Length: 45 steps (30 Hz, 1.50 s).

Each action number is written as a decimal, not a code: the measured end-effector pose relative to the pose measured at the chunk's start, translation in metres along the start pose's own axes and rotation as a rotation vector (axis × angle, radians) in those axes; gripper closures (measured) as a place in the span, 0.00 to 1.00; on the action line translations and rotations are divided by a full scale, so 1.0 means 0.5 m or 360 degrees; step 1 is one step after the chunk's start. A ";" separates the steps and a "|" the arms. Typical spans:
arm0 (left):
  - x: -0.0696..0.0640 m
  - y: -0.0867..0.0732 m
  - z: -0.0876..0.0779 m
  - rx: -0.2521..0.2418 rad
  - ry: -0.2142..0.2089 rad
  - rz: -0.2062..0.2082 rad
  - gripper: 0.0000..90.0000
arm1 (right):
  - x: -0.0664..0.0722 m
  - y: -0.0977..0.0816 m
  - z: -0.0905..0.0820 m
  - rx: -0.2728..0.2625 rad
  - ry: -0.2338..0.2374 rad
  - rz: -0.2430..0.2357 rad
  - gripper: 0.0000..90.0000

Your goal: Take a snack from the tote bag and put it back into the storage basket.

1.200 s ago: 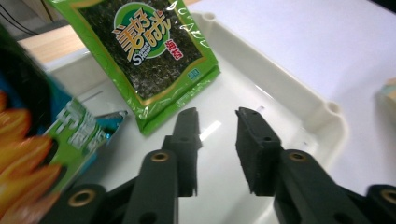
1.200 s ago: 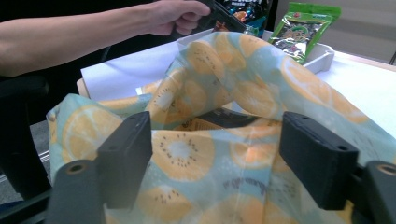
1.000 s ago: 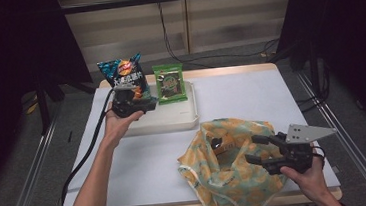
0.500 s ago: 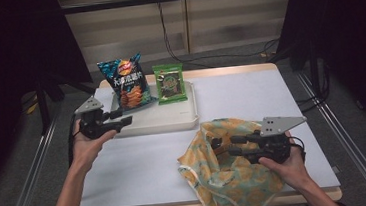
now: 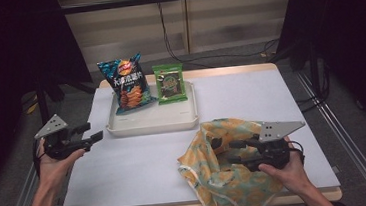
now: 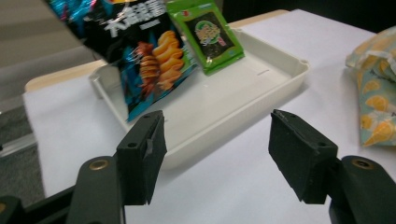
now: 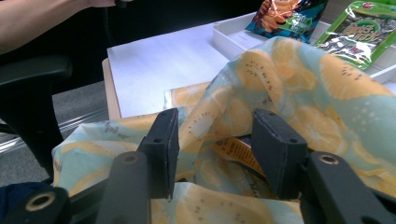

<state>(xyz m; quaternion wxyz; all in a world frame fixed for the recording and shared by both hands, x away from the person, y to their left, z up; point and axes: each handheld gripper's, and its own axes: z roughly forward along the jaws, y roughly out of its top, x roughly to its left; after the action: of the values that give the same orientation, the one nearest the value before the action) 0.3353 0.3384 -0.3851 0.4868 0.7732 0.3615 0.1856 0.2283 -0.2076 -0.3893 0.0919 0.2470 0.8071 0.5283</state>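
A blue chip bag [image 5: 127, 85] and a green seaweed packet [image 5: 169, 83] stand in a white tray [image 5: 153, 124] at the back of the table. My left gripper [image 5: 94, 131] hovers over the table's left edge, apart from the tray. It is open and empty, and its jaws have just been opening [image 6: 215, 154]. A cloth bag with an orange-slice print [image 5: 218, 180] lies crumpled at the front right. My right gripper [image 5: 224, 150] reaches into it from the right. Its jaws have just been opening, with a loose fold of the bag [image 7: 289, 79] between them [image 7: 215, 149].
The table has a white top [image 5: 142, 172] and a wooden rim. Dark chairs and a metal rail stand off its left side, and cables hang behind it. The cloth bag droops over the front edge.
My left gripper has let go of the chip bag, pulled back left to the table's edge, and opened wider. My right gripper shifted left, deeper into the cloth bag.
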 end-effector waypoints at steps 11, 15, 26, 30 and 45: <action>-0.099 -0.048 -0.063 -0.0068 -0.0009 0.0057 0.35 | 0.027 0.001 -0.009 -0.0004 0.0118 -0.0019 0.40; -0.143 -0.064 -0.064 -0.0070 -0.0045 0.0056 0.35 | 0.035 -0.008 -0.007 0.0030 0.0164 -0.0025 0.37; -0.261 -0.067 0.001 -0.0024 -0.0341 0.0103 0.46 | 0.053 -0.021 -0.025 0.0066 0.0212 -0.0019 0.35; -0.298 -0.067 0.023 0.0010 -0.0407 0.0122 0.49 | 0.056 -0.041 -0.020 0.0105 0.0209 0.0002 0.35; -0.430 0.000 0.180 0.0068 -0.0797 0.0262 0.53 | 0.052 -0.081 0.029 0.0279 0.0179 0.0023 0.58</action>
<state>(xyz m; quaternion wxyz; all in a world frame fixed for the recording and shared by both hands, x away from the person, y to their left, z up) 0.2485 0.1237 -0.4122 0.5278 0.8321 0.1694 0.0198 0.1997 -0.1959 -0.4288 0.0207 0.2297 0.8524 0.4692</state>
